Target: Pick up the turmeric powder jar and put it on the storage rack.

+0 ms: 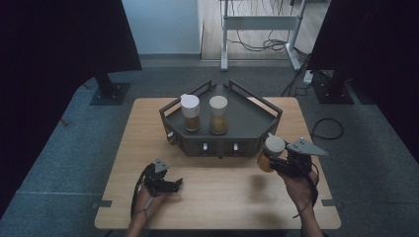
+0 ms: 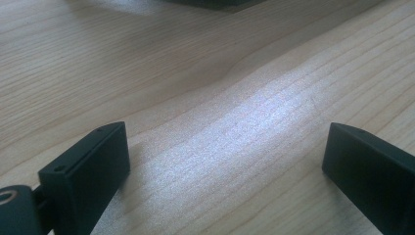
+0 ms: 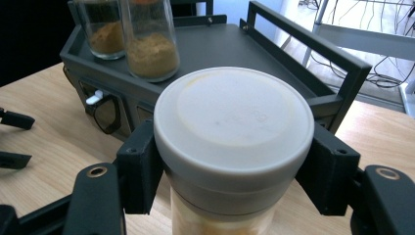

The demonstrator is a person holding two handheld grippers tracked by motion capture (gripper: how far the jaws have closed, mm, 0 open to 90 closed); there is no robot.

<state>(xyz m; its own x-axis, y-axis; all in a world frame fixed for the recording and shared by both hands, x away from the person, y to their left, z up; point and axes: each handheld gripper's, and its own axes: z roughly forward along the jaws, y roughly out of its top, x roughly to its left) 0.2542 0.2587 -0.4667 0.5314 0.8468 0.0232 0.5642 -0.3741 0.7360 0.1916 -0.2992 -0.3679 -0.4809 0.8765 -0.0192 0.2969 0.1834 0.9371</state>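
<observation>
While the right tool [image 1: 277, 160] is clamped on the clear glass jar with a pale grey round lid [image 3: 234, 128], the jar hangs above the light wooden counter [image 1: 217, 197], just beside the front right corner of the dark grey five-sided metal tray with raised rails [image 1: 247, 116]. In the right gripper view the two black jaws press on the jar from both sides, directly under the wide lid, on the grey collar. This looks to me a good place to hold it: the lid is wider than the neck, so it would stop the jar if it starts to slide down.

I judge the jar as stiff and fragile, because it is glass, and smooth on the walls, so rather slippery. The yellow-brown powder inside gives it some weight low down, so it could swing or tilt if the hand moves quickly. It should stay upright and be set down softly.

Two similar jars with brown powder, one at the left [image 1: 190, 113] and one at the right [image 1: 218, 115], stand close together on the tray, and free floor remains to their right.

The left tool [image 1: 174, 184] rests low over the counter with its jaws apart and nothing between them.
</observation>
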